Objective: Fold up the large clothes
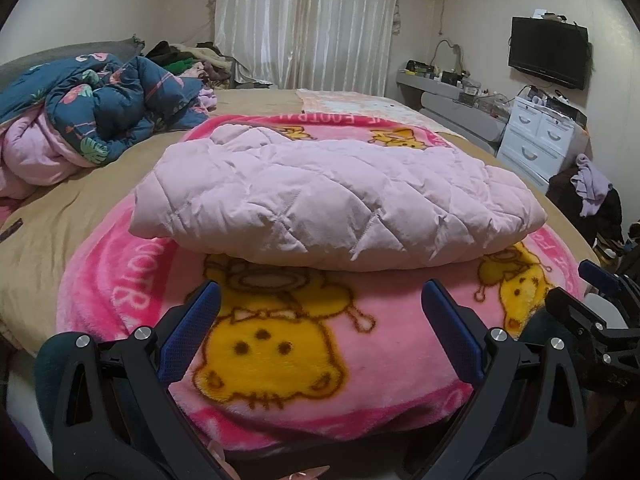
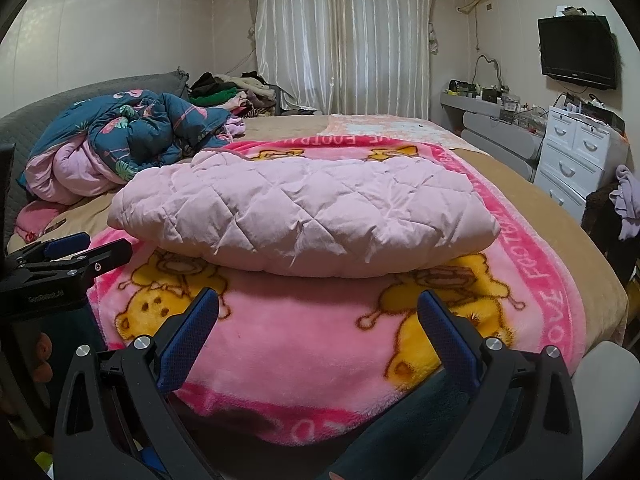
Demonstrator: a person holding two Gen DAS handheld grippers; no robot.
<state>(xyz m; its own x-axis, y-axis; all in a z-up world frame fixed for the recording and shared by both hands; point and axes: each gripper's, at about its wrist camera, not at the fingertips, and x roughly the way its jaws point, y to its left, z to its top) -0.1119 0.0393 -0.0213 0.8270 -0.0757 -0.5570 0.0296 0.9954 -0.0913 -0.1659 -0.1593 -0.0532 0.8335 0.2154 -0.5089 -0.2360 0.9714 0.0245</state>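
A pale pink quilted jacket (image 1: 336, 204) lay folded into a thick, puffy bundle at the centre of both wrist views, its diamond stitching creased and its rounded front edge overhanging slightly. It rested on a bright pink fleece blanket (image 1: 304, 336) printed with yellow cartoon bears and white lettering, spread over a tan bedsheet (image 1: 52, 236). At the bottom of the left wrist view, the left gripper (image 1: 320, 300) stood with its blue-padded fingers (image 1: 200, 320) spread wide, holding nothing, short of the jacket's near edge and above the blanket. The right gripper (image 2: 318, 308) was likewise wide apart and empty at the bottom of its own view, also short of the jacket. Each tool showed at the edge of the other's frame, at lower right in the left view and at middle left in the right view. A crumpled navy floral comforter (image 1: 108, 108) was heaped at the upper left, white curtains (image 1: 308, 20) hung at top centre, and a wall-mounted television (image 1: 548, 58) and white drawers (image 1: 540, 140) stood at the right.
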